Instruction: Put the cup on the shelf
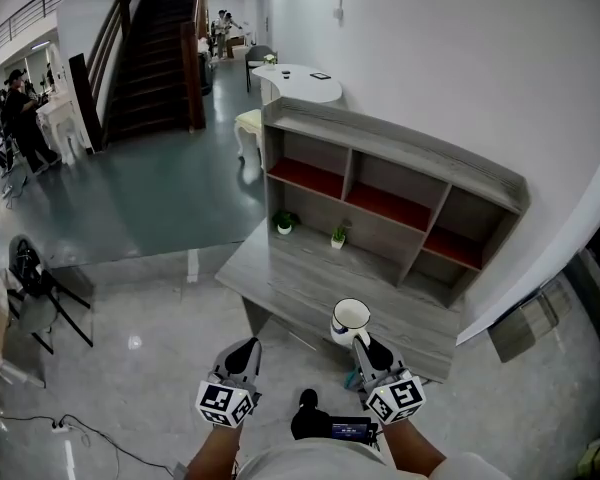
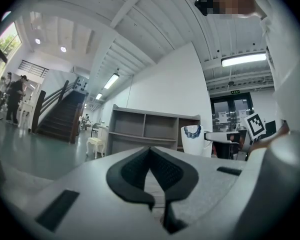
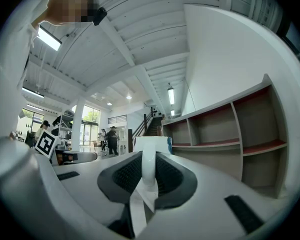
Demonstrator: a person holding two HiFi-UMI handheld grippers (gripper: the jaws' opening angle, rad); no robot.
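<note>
A white cup (image 1: 350, 318) with a blue pattern hangs over the front edge of the grey desk, and my right gripper (image 1: 366, 345) is shut on its handle. In the right gripper view the white handle (image 3: 148, 169) stands pinched between the black pads (image 3: 125, 176), with the cup body (image 3: 151, 144) just beyond. The grey shelf unit (image 1: 395, 183) with red boards rises behind the cup. My left gripper (image 1: 244, 352) hovers left of the cup, below the desk edge, shut with nothing in it. From the left gripper view the cup (image 2: 193, 139) shows to the right, in front of the shelf unit (image 2: 150, 130).
Two small potted plants (image 1: 284, 222) (image 1: 338, 236) stand on the desk (image 1: 310, 278) under the shelves. A white wall runs along the right. A round white table (image 1: 300, 83), a stool and a staircase (image 1: 150, 48) lie farther back; people stand at the far left.
</note>
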